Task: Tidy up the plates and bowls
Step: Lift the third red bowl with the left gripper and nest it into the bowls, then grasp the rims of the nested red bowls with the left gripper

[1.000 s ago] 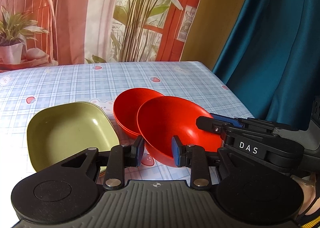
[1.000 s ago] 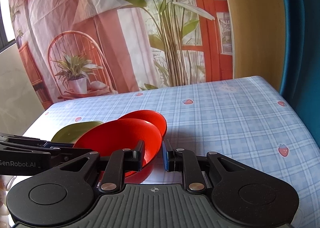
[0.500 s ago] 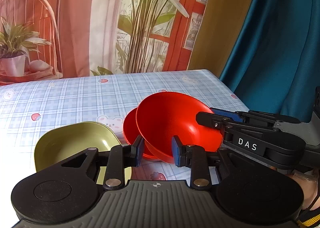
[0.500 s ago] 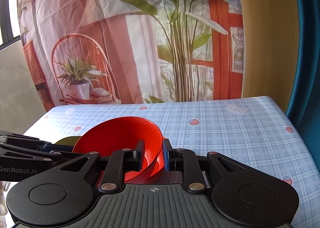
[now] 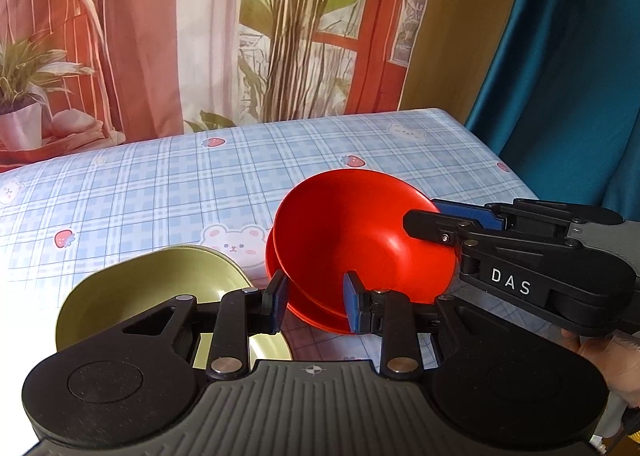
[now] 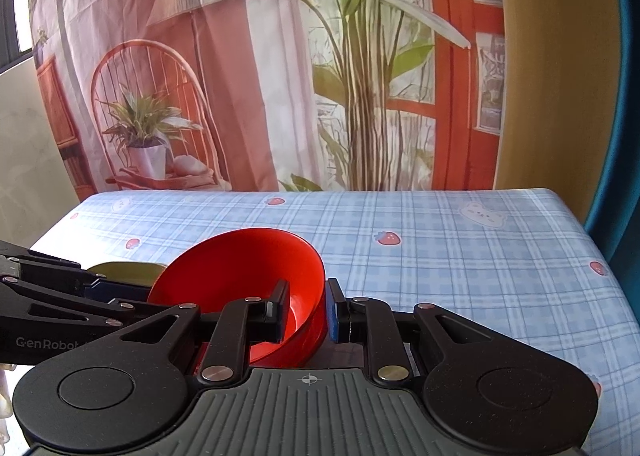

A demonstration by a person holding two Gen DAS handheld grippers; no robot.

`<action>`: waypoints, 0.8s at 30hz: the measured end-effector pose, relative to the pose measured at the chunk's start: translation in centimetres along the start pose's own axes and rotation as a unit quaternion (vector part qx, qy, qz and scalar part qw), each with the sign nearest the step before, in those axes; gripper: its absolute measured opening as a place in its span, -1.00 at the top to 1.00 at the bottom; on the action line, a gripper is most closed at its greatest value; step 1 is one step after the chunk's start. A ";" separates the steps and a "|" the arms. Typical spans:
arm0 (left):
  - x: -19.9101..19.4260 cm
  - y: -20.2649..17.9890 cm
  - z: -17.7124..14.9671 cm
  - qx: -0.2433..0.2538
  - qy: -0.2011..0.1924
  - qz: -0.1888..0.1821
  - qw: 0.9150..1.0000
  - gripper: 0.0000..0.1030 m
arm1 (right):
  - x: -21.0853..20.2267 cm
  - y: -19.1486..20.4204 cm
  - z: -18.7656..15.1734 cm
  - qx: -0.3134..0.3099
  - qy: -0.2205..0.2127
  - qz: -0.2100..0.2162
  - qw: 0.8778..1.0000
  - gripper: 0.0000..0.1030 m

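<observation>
My right gripper point(image 6: 306, 310) is shut on the rim of a red bowl point(image 6: 240, 268), one pad inside the wall and one outside. In the left wrist view this bowl point(image 5: 360, 240) hangs tilted, with the right gripper point(image 5: 428, 215) reaching in from the right. It covers most of a second red bowl point(image 5: 296, 308) resting on the table, whose near rim peeks out below. A green plate point(image 5: 152, 288) lies just left of them. My left gripper point(image 5: 314, 306) stands open by a narrow gap close to the lower bowl's rim. Its pads press on nothing.
The table point(image 5: 160, 183) wears a blue checked cloth with strawberries and bears. Its right edge point(image 6: 600, 256) drops off beside a teal curtain point(image 5: 580, 75). A printed backdrop hangs behind the far edge. A person's hand point(image 5: 612, 352) holds the right gripper's handle.
The red bowl in my right gripper has moved left, from beside the second red bowl to over it. My left gripper has come closer to both bowls, with its gap unchanged.
</observation>
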State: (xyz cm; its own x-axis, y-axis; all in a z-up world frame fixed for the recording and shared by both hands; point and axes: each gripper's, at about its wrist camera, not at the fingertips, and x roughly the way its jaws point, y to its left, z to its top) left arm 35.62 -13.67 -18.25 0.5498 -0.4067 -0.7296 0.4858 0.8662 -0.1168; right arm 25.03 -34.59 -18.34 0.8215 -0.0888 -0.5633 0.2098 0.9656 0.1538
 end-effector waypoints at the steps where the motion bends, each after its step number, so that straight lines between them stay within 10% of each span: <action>1: 0.2 0.0 0.0 0.001 0.002 0.000 1.000 0.40 | 0.1 0.0 -0.1 0.000 0.001 -0.001 1.000 0.65; 24: 1.0 1.3 0.4 -0.022 0.011 0.010 1.000 0.35 | 1.0 -1.0 -2.2 0.028 0.030 0.000 0.999 0.57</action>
State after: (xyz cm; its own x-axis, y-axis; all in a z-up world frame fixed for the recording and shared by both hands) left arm 37.08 -13.11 -18.82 0.5434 -0.3830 -0.7471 0.4442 0.8863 -0.1312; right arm 24.43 -35.05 -20.85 0.7887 -0.0727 -0.6105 0.2407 0.9502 0.1978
